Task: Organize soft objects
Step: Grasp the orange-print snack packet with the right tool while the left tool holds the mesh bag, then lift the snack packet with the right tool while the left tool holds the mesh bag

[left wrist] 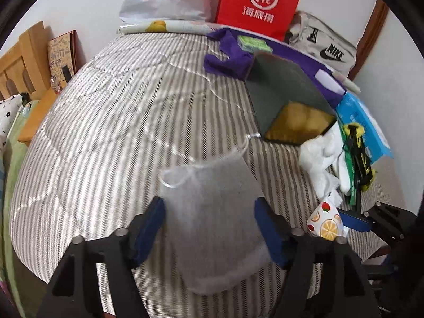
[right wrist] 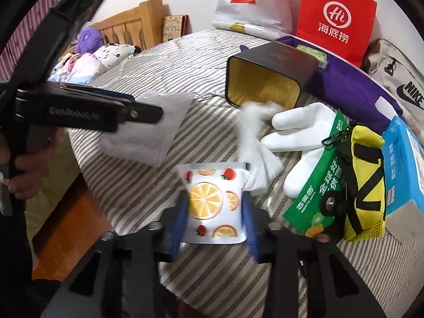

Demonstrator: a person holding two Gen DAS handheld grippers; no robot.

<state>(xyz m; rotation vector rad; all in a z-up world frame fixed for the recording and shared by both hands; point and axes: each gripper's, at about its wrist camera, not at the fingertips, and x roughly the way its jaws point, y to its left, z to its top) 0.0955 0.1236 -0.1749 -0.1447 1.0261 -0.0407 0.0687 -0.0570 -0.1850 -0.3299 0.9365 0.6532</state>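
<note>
Your left gripper point(left wrist: 212, 228) stands open astride the grey mesh pouch point(left wrist: 212, 220) lying on the striped bedspread point(left wrist: 106, 122), pads clear of it. Your right gripper point(right wrist: 216, 217) has both pads at the fruit-print packet point(right wrist: 212, 204), near the tipped black box point(right wrist: 267, 79); whether they pinch it I cannot tell.

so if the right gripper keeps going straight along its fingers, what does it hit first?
The fruit-print pouch, already between the right gripper's blue pads. Beyond it, probably the white glove, though depth is unclear.
</note>
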